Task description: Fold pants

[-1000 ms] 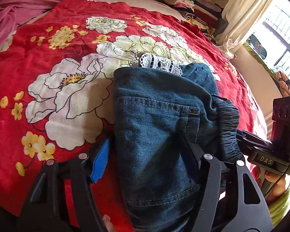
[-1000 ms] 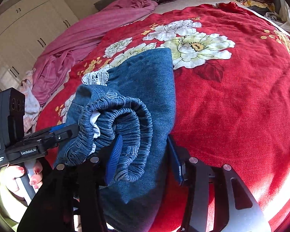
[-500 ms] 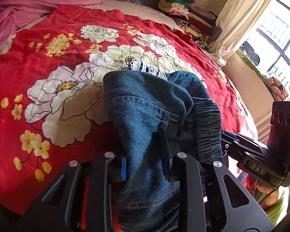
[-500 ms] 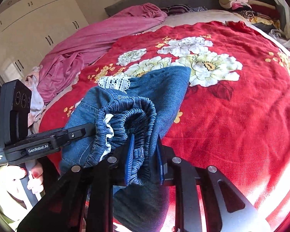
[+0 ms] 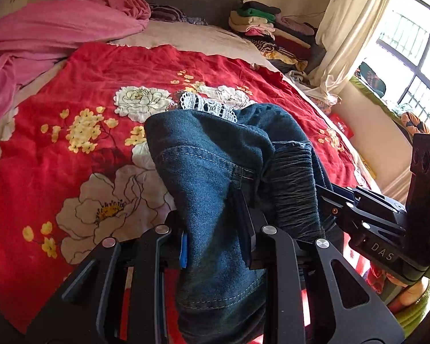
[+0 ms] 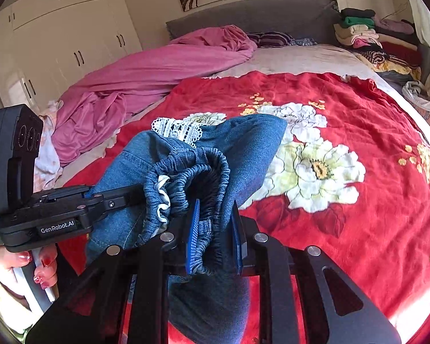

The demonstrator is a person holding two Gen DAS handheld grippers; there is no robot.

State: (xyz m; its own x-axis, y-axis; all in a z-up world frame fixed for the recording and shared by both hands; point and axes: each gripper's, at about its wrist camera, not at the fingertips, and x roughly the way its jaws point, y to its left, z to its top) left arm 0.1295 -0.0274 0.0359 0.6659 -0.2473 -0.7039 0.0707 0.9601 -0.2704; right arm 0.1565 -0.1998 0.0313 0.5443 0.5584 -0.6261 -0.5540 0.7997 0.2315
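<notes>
Above the red bedspread, the pants hang bunched between both tools, lifted at the near edge of the bed. Left tool is clenched on a denim fold beside a stitched seam; right tool is clenched on the gathered elastic waistband. From the grips the pants' long axis runs away toward the headboard, a white lace hem at the far end.

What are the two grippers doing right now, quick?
Left gripper: closed on the jeans.
Right gripper: closed on the jeans' stretchy waistband.
</notes>
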